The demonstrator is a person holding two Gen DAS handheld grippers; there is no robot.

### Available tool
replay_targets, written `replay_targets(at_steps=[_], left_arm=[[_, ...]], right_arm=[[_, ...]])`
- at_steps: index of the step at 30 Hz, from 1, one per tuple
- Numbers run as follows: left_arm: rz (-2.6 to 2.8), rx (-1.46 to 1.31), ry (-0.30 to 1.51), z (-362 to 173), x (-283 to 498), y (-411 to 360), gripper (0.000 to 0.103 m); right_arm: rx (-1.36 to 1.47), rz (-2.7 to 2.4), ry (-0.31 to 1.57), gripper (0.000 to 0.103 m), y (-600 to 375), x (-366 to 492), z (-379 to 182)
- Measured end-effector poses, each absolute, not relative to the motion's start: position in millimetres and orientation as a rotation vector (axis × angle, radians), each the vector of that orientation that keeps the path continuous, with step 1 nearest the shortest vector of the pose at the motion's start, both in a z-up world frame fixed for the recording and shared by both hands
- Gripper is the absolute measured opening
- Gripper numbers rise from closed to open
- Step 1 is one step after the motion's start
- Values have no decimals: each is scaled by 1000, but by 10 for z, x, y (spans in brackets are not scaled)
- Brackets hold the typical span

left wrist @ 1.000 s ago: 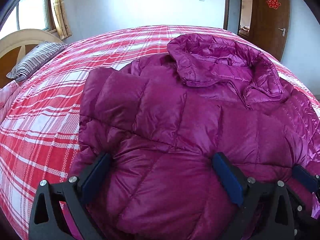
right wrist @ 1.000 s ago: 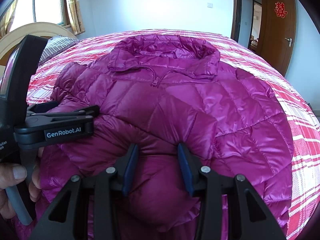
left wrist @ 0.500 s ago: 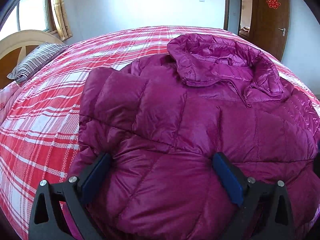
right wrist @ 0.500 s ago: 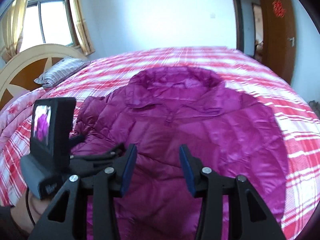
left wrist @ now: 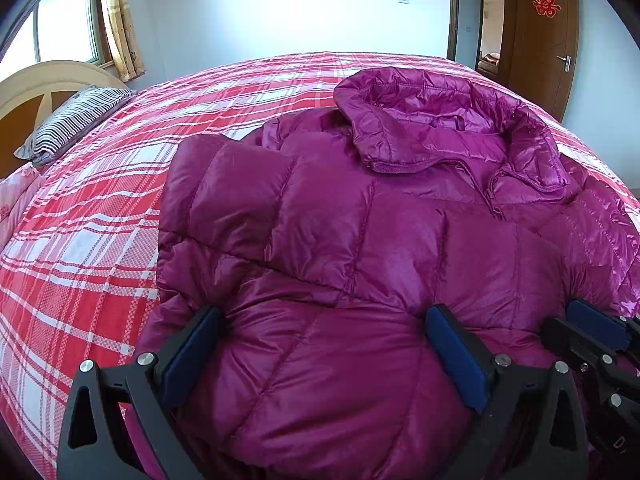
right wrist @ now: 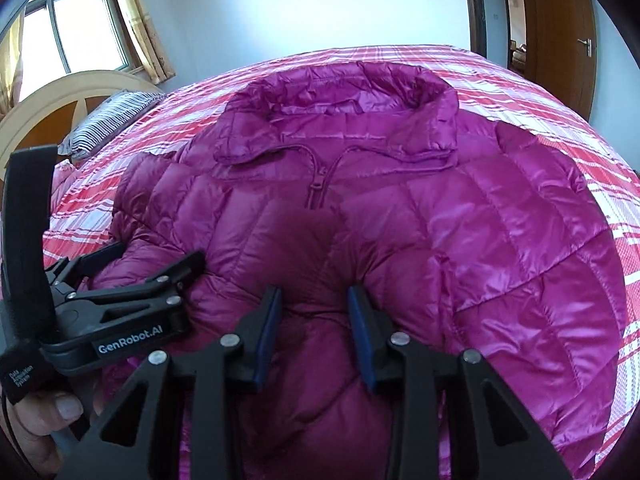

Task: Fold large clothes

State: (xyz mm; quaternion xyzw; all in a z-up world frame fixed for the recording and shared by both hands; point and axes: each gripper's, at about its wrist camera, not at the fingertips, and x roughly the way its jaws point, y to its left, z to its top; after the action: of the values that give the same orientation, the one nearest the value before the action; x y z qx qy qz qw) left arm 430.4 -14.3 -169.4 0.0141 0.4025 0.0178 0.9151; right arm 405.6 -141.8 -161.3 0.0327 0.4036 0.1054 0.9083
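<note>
jacket: puffy magenta down jacket (right wrist: 400, 240) lies front-up on the plaid bed (left wrist: 100, 240), sleeves tucked in, collar at the far end
left gripper (left wrist: 320, 356): jaws spread wide around the near hem bulge
right gripper (right wrist: 314, 332): partly open, fabric bulging between the pads, not pinched
tip: I'd bite deep through both layers, lift together, press the air out

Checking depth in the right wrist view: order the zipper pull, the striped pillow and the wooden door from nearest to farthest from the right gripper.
1. Purple metal zipper pull, straight ahead on the jacket's chest.
2. Black-and-white striped pillow, far left by the headboard.
3. Brown wooden door, far right, beyond the bed.
</note>
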Motion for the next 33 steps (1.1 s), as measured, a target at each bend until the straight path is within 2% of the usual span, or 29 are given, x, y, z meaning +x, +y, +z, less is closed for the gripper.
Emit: replay_targets(at_steps=[19,28,30,33], left_arm=[[29,14,830,-1700,4291,-114,102],[22,6,834,-1695,4288,-94,102],[17,-4,831,-1689,4285,-82,102],[9,-19,827,-1688,4273,-58,102]], right_arm=[[7,191,833,37,-1338,4045,-1628],[-129,253,892,38,-1276,4112,-1560],[-123,325,933,40,-1351,4169,-1481],[-129,403,917,52,-1477,4244,-1266]])
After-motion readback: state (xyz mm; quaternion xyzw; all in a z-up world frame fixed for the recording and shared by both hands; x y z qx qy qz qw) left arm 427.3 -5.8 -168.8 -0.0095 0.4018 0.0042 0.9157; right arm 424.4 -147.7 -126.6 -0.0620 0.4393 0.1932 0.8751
